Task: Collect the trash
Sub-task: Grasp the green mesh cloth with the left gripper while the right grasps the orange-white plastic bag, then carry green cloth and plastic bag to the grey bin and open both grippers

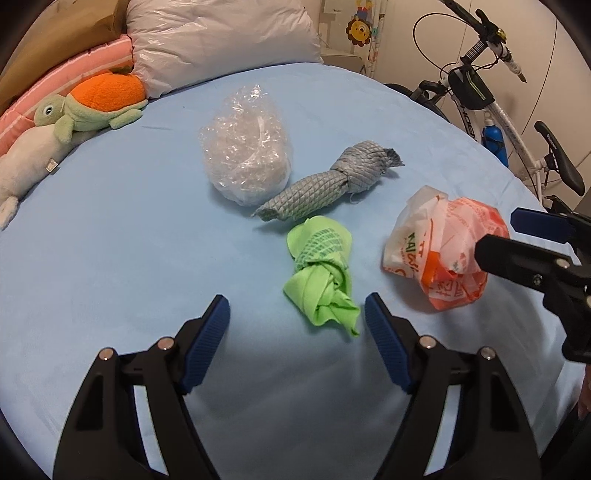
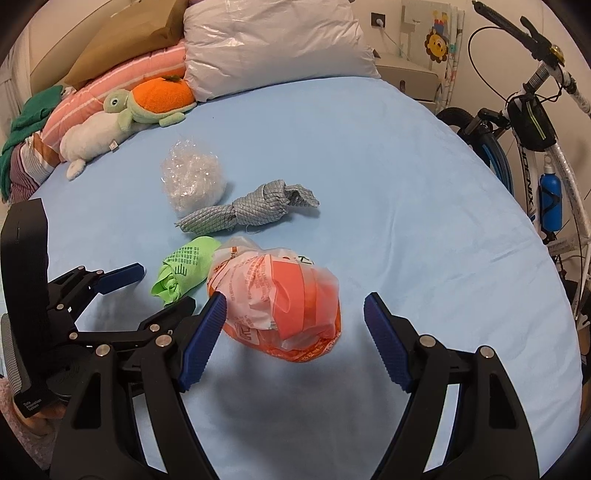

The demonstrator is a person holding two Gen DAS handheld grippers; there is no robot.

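Four items lie on the blue bed sheet (image 1: 110, 240): a crumpled clear plastic ball (image 1: 245, 147), a knotted grey cloth (image 1: 328, 182), a knotted green cloth (image 1: 321, 273) and an orange-and-white plastic bag (image 1: 443, 251). My left gripper (image 1: 297, 315) is open and empty, with the green cloth's near end between its fingertips. My right gripper (image 2: 295, 312) is open, with the orange bag (image 2: 280, 306) between its fingers. The green cloth (image 2: 181, 273), grey cloth (image 2: 251, 210) and clear ball (image 2: 192, 184) lie beyond it. The left gripper (image 2: 159, 288) shows at the left.
Plush toys (image 1: 96, 99), a pink striped pillow (image 1: 107, 55) and a plastic-wrapped pillow (image 1: 221, 33) sit at the bed's head. A bicycle (image 1: 502, 110) stands beside the bed on the right. The right gripper's fingers (image 1: 517, 254) reach in from the right.
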